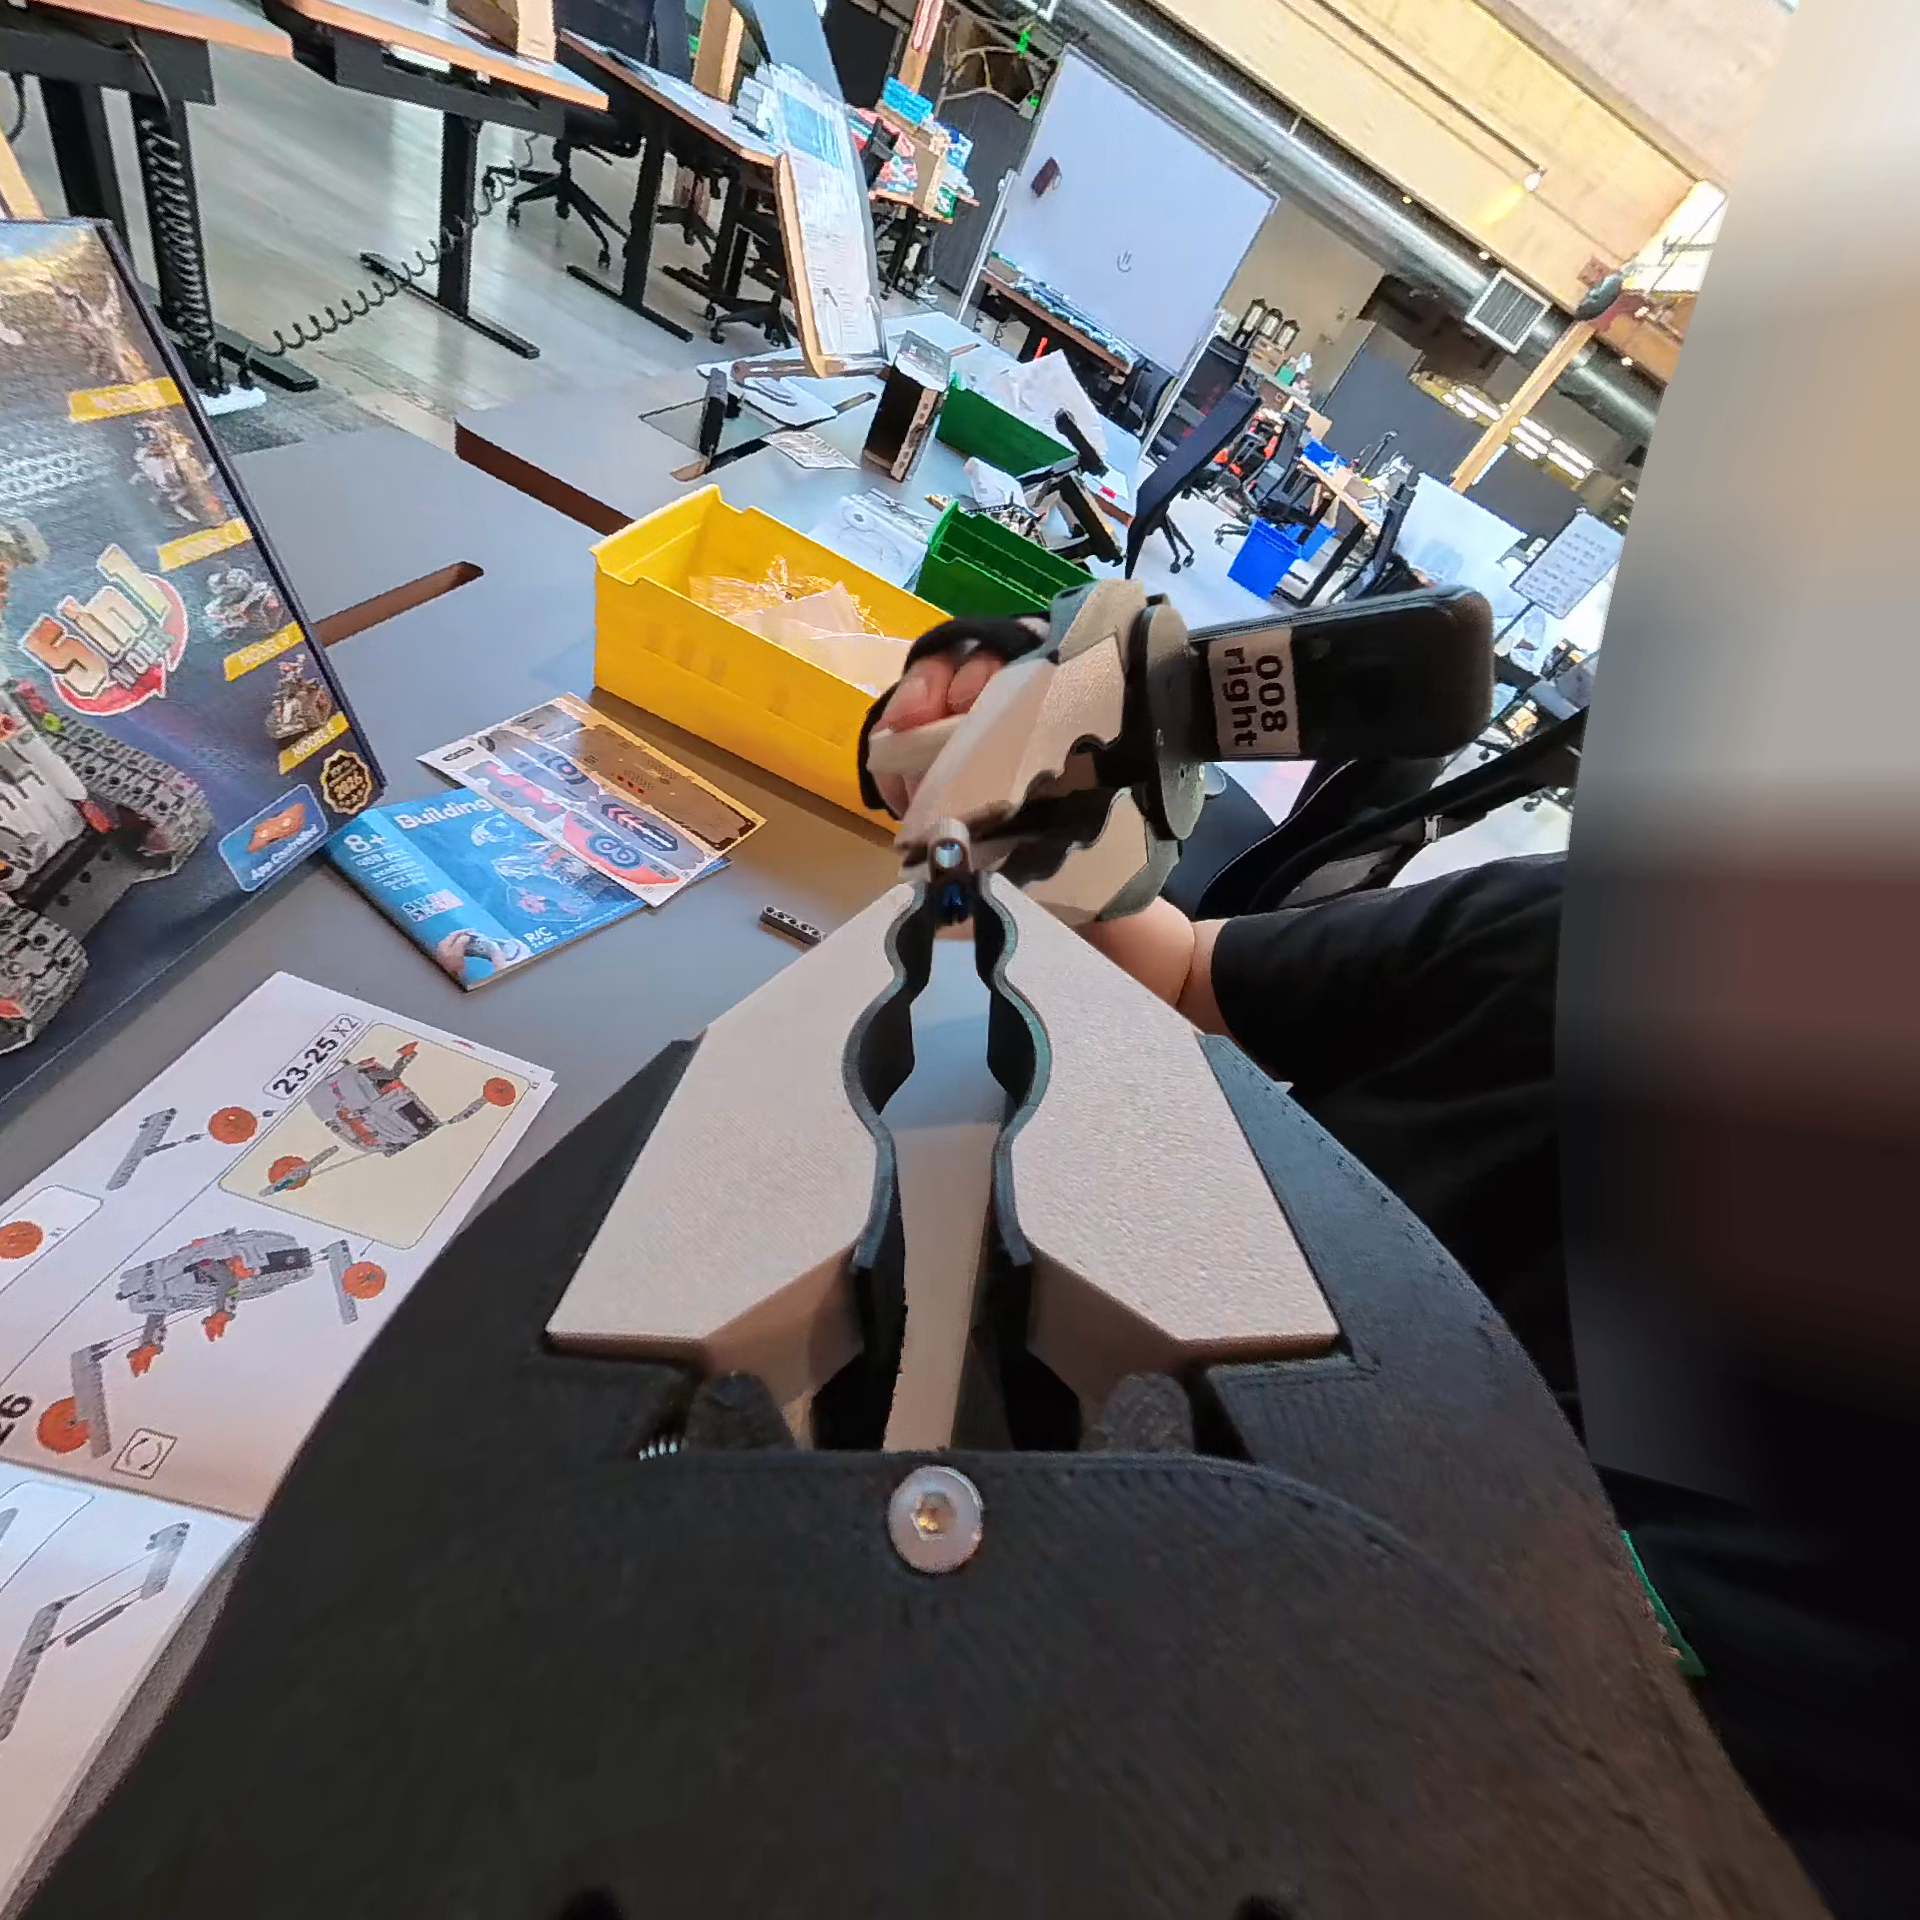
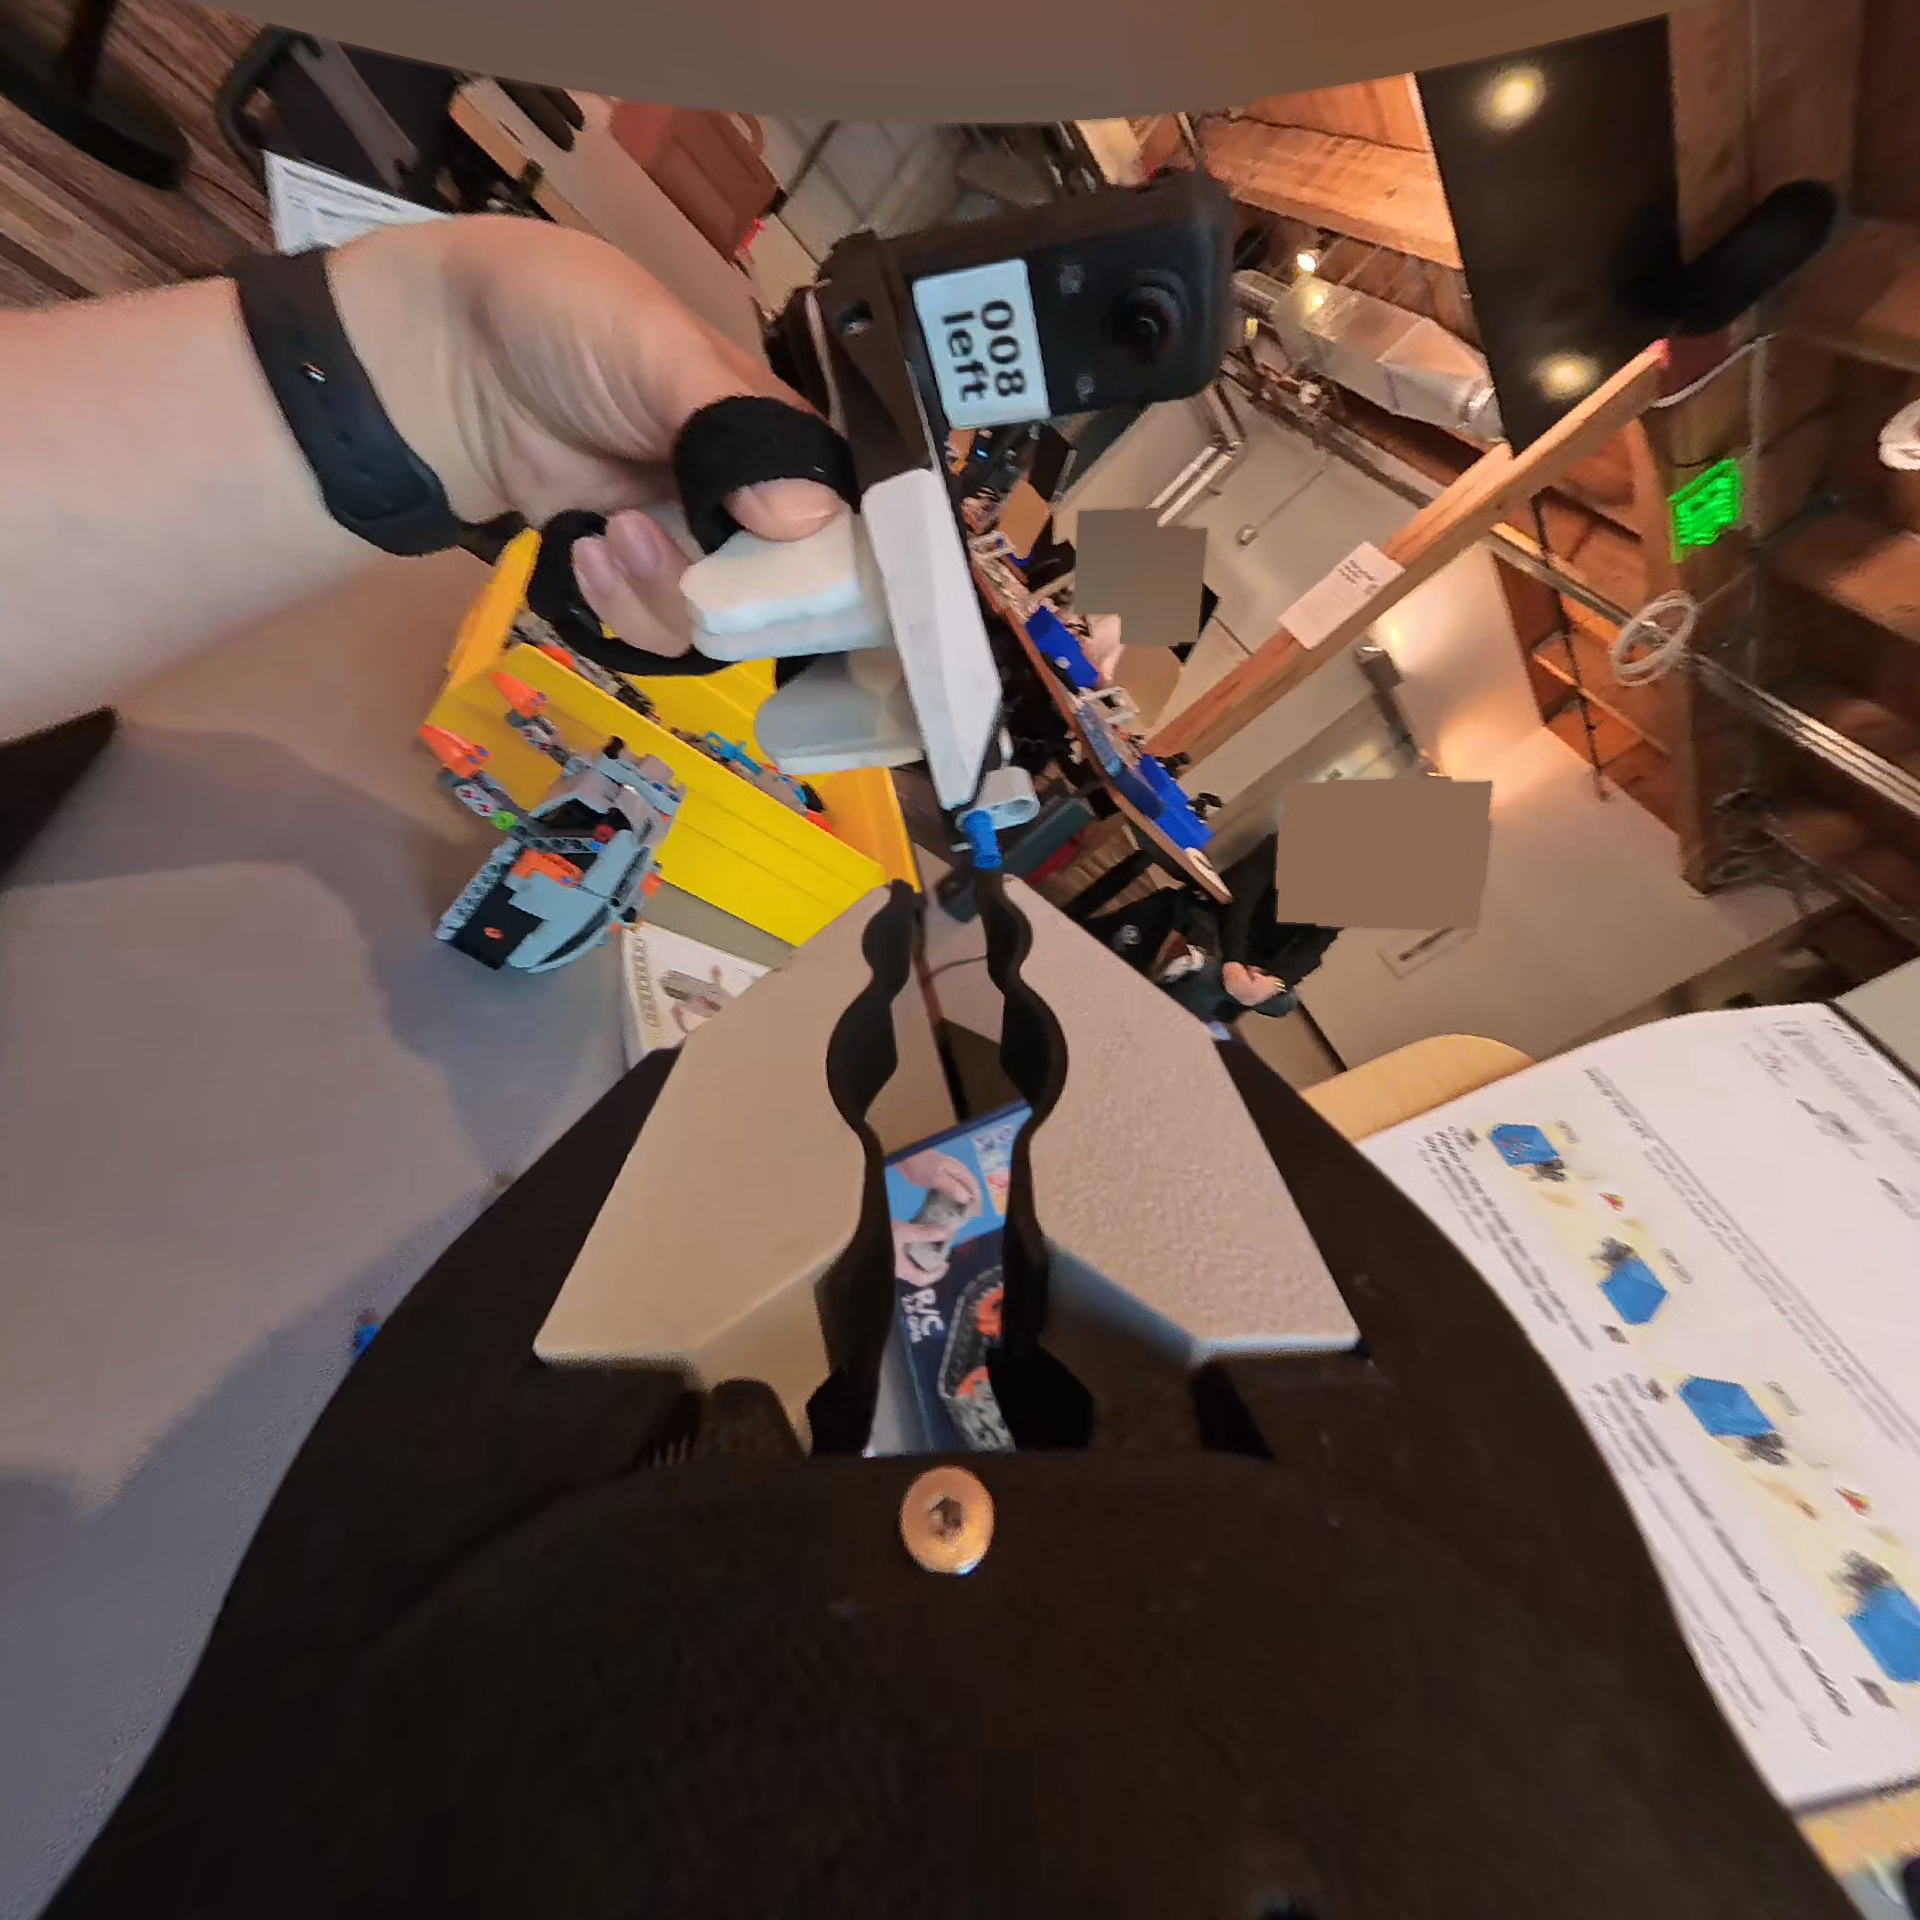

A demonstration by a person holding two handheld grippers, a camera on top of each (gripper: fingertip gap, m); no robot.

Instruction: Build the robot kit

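Left gripper: the left gripper (image 1: 951, 902) is up off the table, jaws nearly closed, pinching a blue pin (image 1: 951, 910) at the very tips.
Pin and connector: a small grey connector (image 1: 947, 855) sits on the far end of the pin; in the right wrist view the same grey connector (image 2: 1004, 796) and blue pin (image 2: 979, 837) stick out from the left gripper's tip.
Right gripper: the right gripper (image 2: 948, 894) meets the pin end tip to tip. Its jaws show a narrow gap, and I cannot tell whether they grip the piece.
Near on the table: an instruction sheet (image 1: 260, 1195), a blue booklet (image 1: 488, 883) under a sticker sheet (image 1: 592, 790), and a loose grey beam (image 1: 795, 923).
Left side: a toy kit box (image 1: 135, 623) stands upright.
Farther: a yellow bin (image 1: 727, 644) holds clear bags, with a half-built grey and orange model (image 2: 561, 862) just beside it.
Far: green bins (image 1: 997, 566) and a whiteboard (image 1: 1122, 208).
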